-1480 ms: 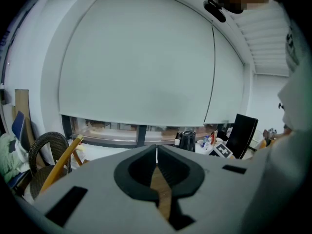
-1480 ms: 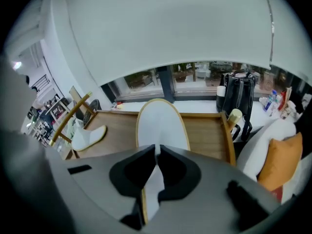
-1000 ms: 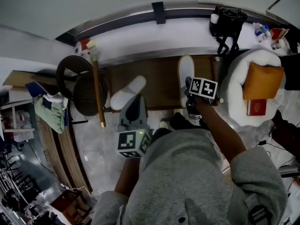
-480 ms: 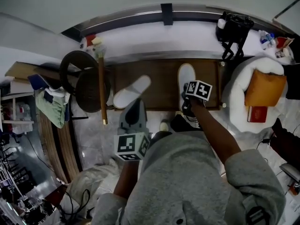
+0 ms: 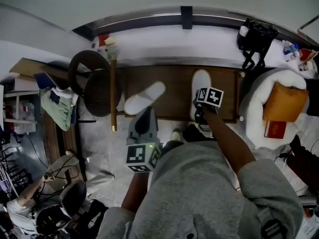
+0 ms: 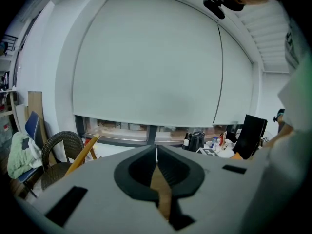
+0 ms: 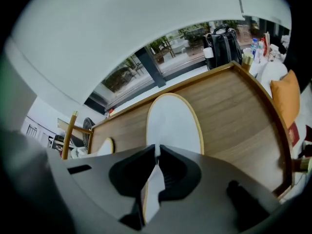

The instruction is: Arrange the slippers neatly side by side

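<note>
Two white slippers lie on a brown wooden board [image 5: 174, 91]. The left slipper [image 5: 144, 97] lies at a slant, toe toward the upper right. The right slipper [image 5: 201, 81] points straight away from me. My right gripper [image 5: 199, 107] tilts steeply down over its heel. In the right gripper view the right gripper [image 7: 156, 150] is shut on the heel of the right slipper [image 7: 174, 123], whose white sole and tan rim run in between the jaws. The left slipper [image 7: 105, 146] shows at the left. My left gripper [image 5: 144, 112] hangs shut and empty in front of the board, jaws together in the left gripper [image 6: 156, 152] view.
A wicker chair [image 5: 94, 86] and a leaning wooden stick [image 5: 113, 93] stand left of the board. Right of it lies a white cushion [image 5: 254, 108] with an orange pillow [image 5: 284, 103] and a red book [image 5: 275, 128]. A black bag [image 5: 256, 36] sits on the sill. Someone sits at the lower left [image 5: 30, 203].
My right gripper has sunk a little toward the board with the right slipper. The left gripper and the left slipper have hardly moved. The head view has shifted slightly.
</note>
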The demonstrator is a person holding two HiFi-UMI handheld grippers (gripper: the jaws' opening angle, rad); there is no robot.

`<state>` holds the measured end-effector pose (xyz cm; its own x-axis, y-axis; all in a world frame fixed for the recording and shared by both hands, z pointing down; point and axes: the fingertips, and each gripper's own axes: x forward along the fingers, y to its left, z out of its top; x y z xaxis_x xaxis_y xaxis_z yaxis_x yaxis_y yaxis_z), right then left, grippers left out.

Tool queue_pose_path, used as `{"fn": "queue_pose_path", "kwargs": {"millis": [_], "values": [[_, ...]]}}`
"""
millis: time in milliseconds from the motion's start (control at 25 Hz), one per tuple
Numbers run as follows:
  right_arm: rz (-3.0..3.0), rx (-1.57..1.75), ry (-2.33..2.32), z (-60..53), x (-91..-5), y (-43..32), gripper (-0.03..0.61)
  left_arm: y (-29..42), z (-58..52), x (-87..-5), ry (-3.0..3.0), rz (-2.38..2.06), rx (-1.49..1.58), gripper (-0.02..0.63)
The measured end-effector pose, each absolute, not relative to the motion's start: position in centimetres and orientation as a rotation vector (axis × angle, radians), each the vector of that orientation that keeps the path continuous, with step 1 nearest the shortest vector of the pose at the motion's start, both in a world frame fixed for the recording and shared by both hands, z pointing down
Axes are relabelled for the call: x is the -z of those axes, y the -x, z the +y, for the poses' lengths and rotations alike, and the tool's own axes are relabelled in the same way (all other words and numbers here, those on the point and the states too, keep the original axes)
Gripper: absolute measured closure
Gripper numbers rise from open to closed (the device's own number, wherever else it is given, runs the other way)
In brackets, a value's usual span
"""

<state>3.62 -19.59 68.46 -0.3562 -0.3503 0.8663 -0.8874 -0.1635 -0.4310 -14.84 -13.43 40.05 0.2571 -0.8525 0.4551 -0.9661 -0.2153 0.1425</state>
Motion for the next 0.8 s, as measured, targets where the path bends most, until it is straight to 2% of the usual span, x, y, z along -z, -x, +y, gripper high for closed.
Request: {"fn": "queue_pose_path", "kwargs": {"millis": [160, 240, 360, 800], "values": [[-1.68, -1.47, -1.355, -19.4, -68.8, -3.6, 0.535, 15.1, -13.2, -40.3, -2.122, -1.669, -0.405, 0.594], [-1.712, -1.486, -1.319, -19.4, -68.8, -3.2, 0.471, 15.3, -13.2, -40.4, -2.118, -1.676, -0.401, 0.594], [-1.734, -1.474, -1.296, -19.5, -68.6, -3.0, 0.44, 15.6, -13.3, -40.6, -2.11, -1.688, -0.403, 0.594], [-1.849, -1.375, -1.331, -20.0, -64.4, -4.2, 0.42, 18.9, -13.6, -45.6, -1.874, -1.802, -0.426, 0.592]]}}
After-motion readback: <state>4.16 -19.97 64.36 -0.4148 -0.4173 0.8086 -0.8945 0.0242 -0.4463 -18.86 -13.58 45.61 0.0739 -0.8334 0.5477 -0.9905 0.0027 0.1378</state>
